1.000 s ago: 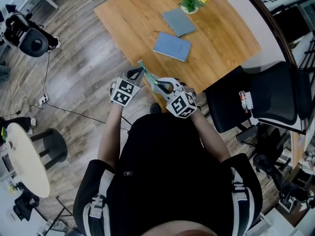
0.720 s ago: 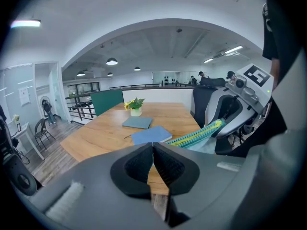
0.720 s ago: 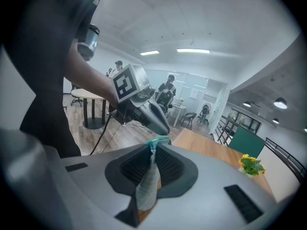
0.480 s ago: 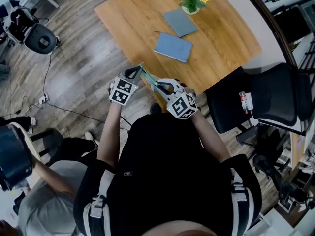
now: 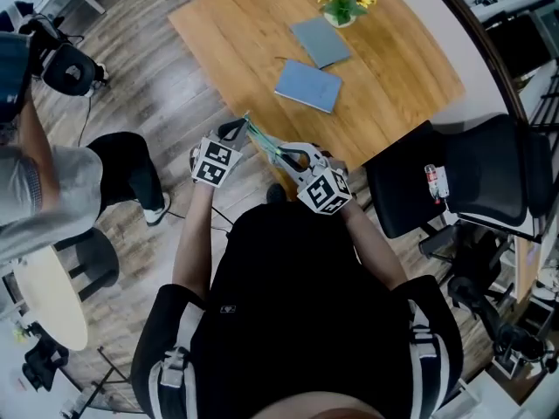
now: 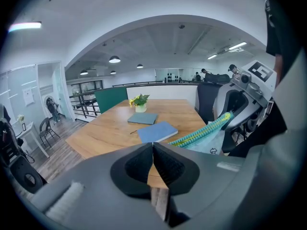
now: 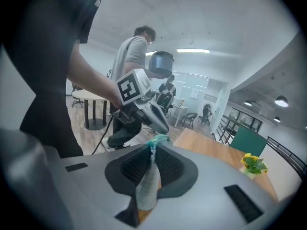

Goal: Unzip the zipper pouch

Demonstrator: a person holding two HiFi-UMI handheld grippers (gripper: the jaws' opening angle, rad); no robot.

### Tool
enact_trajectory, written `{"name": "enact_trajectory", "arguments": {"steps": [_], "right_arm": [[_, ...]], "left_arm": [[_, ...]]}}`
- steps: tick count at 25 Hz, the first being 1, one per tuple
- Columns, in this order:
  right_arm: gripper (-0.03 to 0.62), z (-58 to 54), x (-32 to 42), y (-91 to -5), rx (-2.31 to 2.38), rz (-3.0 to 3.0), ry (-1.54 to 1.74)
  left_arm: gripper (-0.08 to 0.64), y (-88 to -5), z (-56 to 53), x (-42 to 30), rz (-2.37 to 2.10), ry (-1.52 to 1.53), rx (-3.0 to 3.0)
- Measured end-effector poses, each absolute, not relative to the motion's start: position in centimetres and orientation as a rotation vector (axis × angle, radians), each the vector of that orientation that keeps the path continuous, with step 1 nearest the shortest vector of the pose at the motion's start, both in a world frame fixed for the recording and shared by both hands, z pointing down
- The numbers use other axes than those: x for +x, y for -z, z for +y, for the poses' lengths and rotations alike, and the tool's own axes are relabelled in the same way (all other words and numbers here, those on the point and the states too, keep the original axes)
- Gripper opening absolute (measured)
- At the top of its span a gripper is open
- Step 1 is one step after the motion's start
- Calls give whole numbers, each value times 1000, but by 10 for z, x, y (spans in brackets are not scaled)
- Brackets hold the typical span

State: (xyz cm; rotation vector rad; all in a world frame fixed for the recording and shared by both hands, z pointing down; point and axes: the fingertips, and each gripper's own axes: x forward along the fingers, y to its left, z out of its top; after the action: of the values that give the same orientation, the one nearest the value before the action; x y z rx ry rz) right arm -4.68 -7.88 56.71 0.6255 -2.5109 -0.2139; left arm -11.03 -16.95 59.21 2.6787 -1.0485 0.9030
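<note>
The zipper pouch is held in the air over the table's near edge, stretched between both grippers. It has a teal zipper along the top and pale fabric below. My left gripper is shut tight on the far end of the zipper; in the left gripper view its jaws meet with no gap. My right gripper is shut on the pouch's near end, with pale fabric pinched between its pads. The left gripper shows just beyond the teal tip.
On the wooden table lie two blue-grey notebooks and a pot of yellow flowers. A black chair stands at the right. Another person walks at the left, near a round white table.
Another person has come into view at the left and walked up the floor. Both grippers and the pouch have stayed almost in place, the left one edging slightly left.
</note>
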Motion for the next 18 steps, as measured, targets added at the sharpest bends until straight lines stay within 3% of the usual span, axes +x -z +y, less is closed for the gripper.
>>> {"name": "enact_trajectory", "arguments": {"steps": [18], "right_arm": [[41, -76, -48, -568, 639, -2524, 184]], "left_arm": [[6, -596, -173, -131, -1107, -917, 2646]]}}
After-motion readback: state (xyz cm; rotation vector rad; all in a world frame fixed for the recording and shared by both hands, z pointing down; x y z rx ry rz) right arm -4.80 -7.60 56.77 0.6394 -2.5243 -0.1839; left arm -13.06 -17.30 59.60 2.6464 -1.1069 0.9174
